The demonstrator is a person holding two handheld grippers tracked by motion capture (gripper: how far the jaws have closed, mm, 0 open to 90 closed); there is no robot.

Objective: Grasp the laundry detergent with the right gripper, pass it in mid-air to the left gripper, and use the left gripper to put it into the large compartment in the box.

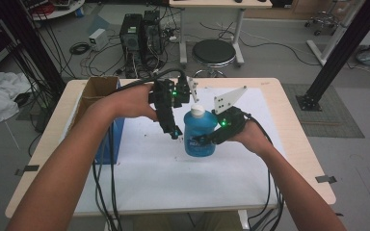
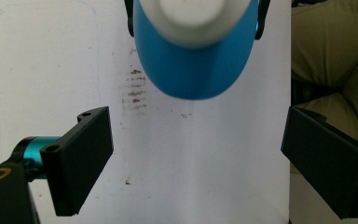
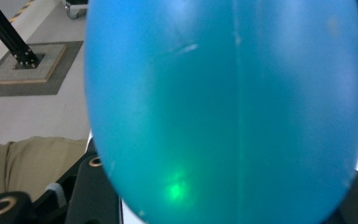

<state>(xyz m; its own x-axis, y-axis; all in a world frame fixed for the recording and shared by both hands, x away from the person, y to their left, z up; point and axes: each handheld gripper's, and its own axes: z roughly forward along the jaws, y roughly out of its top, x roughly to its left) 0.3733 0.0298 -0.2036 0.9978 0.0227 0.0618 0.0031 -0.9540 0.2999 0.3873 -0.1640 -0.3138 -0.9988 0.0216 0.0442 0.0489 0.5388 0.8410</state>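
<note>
- Bottle (image 1: 200,134) upright, frame centre, on counter (image 1: 173,183); we hold its body in right claw (image 1: 212,139).
- Left claw (image 2: 196,154) wide above cap (image 2: 193,18); off-centre closing could tip bottle or slip.

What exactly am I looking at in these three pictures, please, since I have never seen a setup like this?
A person sits at a table covered by a white sheet and holds a hand-operated grasping tool in each hand; there is no robot arm. The high view looks down from above the person. The other two pictures come from small cameras riding on each tool, looking along its black jaws.

The right tool is clamped around the body of an upright blue bottle with a white cap; its own camera sits so close that it sees mostly blue plastic. The left tool hovers beside the bottle, jaws wide apart and holding nothing, its camera looking down on the cap. A cardboard box stands at the table's left edge.
</note>
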